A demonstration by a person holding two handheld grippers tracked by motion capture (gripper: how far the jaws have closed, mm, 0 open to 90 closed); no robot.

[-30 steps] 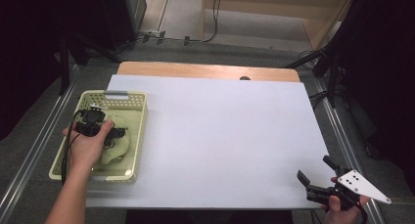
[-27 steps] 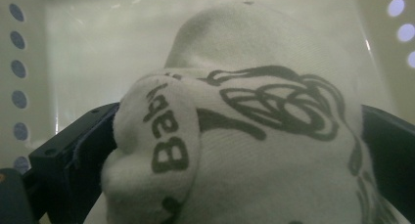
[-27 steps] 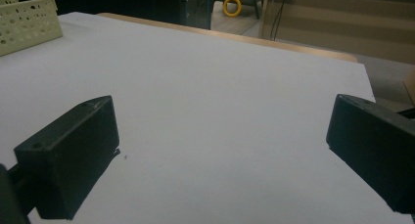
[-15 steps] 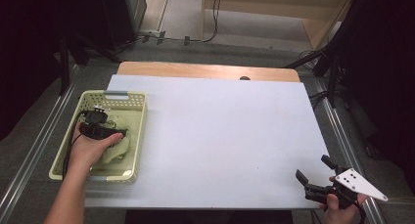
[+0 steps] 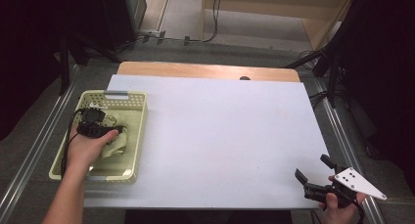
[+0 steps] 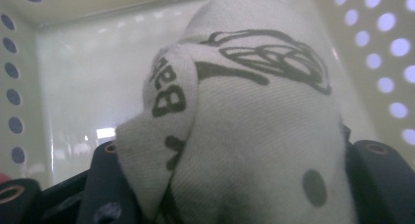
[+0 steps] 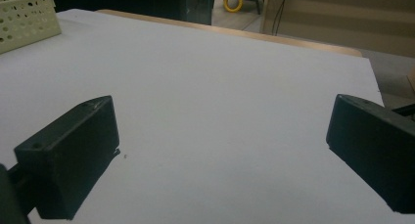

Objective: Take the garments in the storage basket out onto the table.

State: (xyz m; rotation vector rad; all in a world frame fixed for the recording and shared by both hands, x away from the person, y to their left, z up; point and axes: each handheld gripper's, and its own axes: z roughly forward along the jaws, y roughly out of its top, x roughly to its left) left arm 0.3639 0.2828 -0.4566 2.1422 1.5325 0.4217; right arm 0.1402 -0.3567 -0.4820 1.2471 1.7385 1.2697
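Right gripper (image 5: 314, 176): near table corner, jaws spread wide, nothing between them, unmoved since the earlier frame.
Left gripper (image 5: 104, 131): down in the basket; jaws have just been closing, now pinching the printed white cloth (image 6: 244, 136).
Cloth: bunched inside the pale-yellow perforated basket (image 5: 139, 131), at the table's (image 5: 225, 136) left edge.
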